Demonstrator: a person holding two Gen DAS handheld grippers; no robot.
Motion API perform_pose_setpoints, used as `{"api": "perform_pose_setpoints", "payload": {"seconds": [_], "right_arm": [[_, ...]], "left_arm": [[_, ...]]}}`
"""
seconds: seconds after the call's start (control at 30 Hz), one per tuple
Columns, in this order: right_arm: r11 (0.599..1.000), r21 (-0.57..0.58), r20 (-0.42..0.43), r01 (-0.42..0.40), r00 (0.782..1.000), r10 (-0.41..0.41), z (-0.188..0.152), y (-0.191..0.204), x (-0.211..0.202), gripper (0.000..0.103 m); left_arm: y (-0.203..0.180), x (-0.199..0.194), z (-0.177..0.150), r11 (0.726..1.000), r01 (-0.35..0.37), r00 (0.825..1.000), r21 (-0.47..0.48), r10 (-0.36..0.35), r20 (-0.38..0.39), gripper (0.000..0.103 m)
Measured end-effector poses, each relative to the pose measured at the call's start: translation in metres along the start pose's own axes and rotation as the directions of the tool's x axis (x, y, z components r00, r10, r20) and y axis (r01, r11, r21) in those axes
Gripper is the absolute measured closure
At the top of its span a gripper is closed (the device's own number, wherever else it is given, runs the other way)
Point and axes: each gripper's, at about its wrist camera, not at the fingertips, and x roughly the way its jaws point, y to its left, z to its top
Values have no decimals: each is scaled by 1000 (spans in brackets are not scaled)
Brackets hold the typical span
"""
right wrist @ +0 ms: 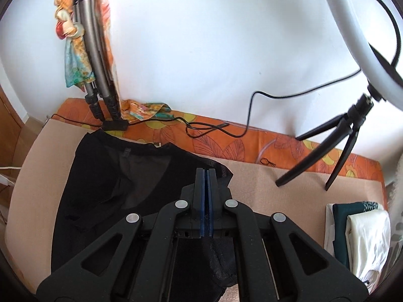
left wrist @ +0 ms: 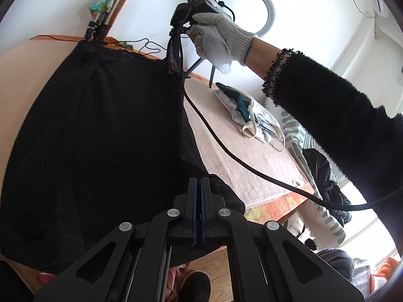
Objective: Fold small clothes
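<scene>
Two grippers, both clenched on one black garment, so it hangs stretched between them, likely lifted to straighten it before a fold. Left gripper, at 6 o'clock in its own view, pinches the near hem; cloth drapes away toward 9 o'clock over the beige mat. Right gripper pinches a sheer corner, pointed steeply down. Gloved hand at 12 o'clock in the left view grips its handle, dark sleeve stretched across from 3 o'clock. Folded pile sits at 4 o'clock, well apart.
</scene>
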Motion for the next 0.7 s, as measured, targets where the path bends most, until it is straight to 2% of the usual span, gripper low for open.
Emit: {"api": "perform_pose_setpoints", "payload": {"seconds": [0.3,0.7], "right_arm": [[989,-141,-14,34,999,-37,11,90,12,101],[980,-194,-9,33,999,-35,21,145,21,101]], "left_arm": [[34,-28,-10,997,-58,998,-50,59,31,102],[44,-48,-21,995,-85,995,-42,88,57,102]]}}
